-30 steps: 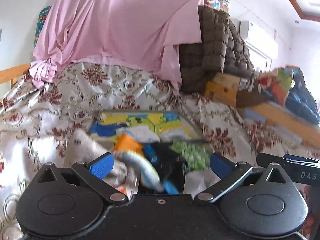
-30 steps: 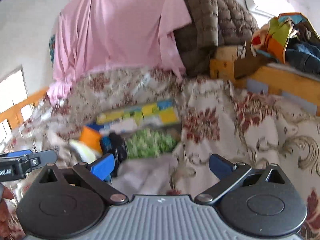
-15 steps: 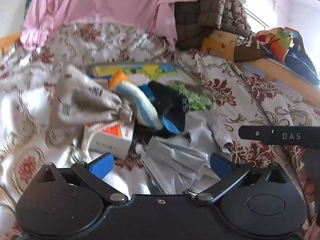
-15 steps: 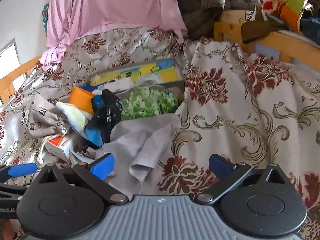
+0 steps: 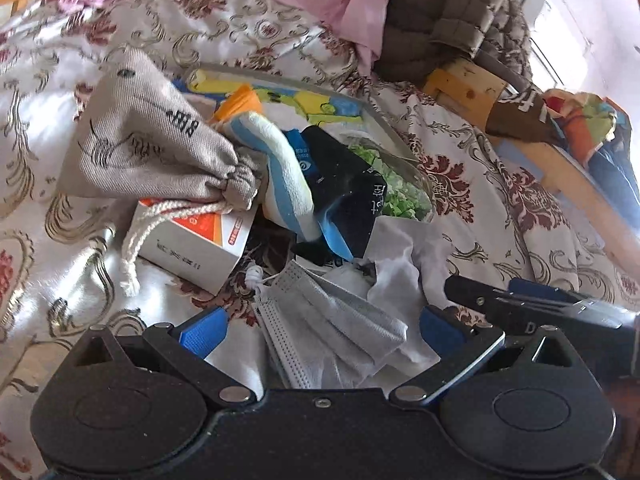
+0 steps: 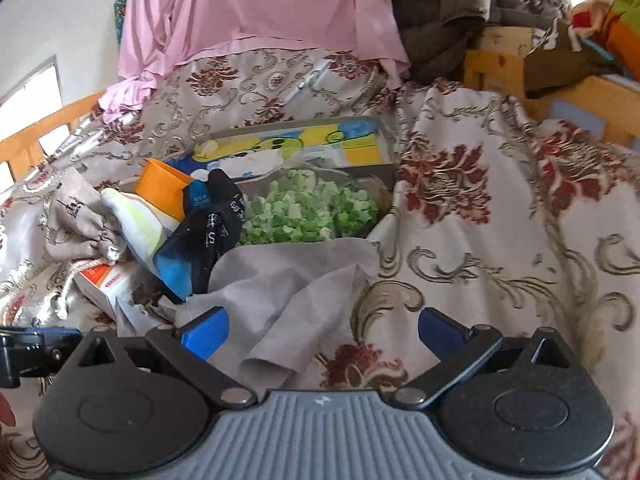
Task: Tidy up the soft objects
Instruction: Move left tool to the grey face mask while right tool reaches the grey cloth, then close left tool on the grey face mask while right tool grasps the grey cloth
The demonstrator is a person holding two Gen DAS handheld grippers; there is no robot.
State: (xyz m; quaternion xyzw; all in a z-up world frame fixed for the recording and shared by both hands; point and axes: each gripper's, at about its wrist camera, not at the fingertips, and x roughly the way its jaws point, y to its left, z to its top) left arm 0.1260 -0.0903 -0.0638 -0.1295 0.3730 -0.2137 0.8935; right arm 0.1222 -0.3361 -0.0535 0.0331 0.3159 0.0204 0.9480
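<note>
Left wrist view: the left gripper hangs low over the bed's patterned cover, its 2 blue-padded fingers spread wide with nothing clamped. A crumpled grey face mask lies between them on the cover. Beyond it sit a white and orange box, a drawstring pouch resting on the box, a white and blue striped sock and a black sock draped over each other. The tip of the right gripper shows at the right edge.

Right wrist view: the right gripper also has its fingers wide apart and empty, above a grey cloth lying rumpled on the cover. Behind the cloth, a grey tray holds a bag of green pieces and a colourful flat pack. The socks lean against the tray's left end.
</note>
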